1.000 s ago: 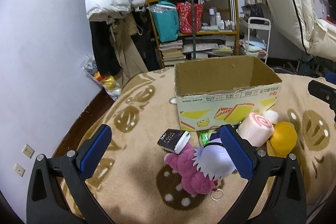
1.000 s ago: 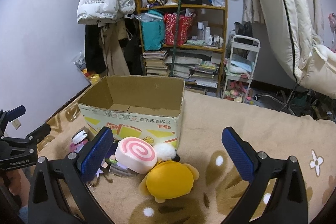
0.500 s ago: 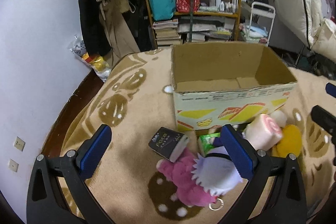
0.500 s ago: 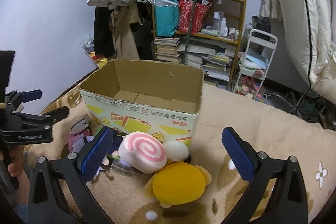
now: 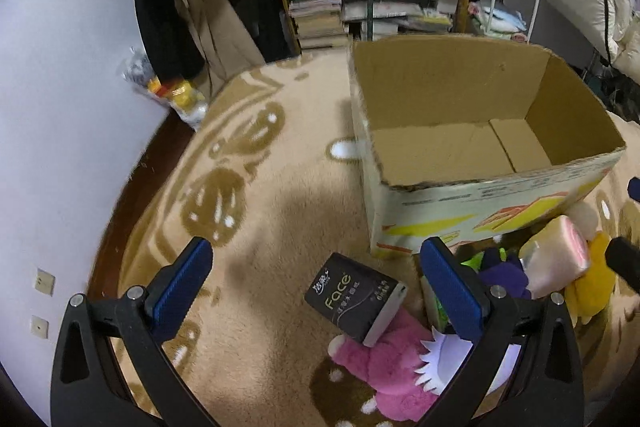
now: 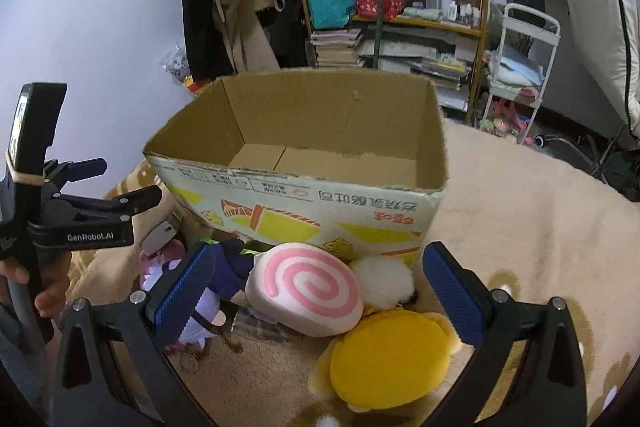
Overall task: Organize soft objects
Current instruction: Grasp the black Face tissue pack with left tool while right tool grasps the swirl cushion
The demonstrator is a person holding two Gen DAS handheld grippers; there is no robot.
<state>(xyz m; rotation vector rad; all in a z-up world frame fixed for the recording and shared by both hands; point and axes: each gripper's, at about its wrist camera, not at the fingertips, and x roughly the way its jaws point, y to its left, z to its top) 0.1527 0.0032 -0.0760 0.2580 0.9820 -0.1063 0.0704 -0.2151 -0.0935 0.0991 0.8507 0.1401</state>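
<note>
Your right gripper shows in the left wrist view only as two dark tips cut by the right edge, so you cannot tell its opening there. The yellow round plush toy sits mostly hidden behind the pink-swirl roll cushion, and the green crinkly packet is largely covered by your left gripper's blue-padded finger. In the right wrist view, the purple-and-white plush doll disappears behind a blue-padded finger (its face cannot be made out). The small print on the black tissue pack is too fine to read.
</note>
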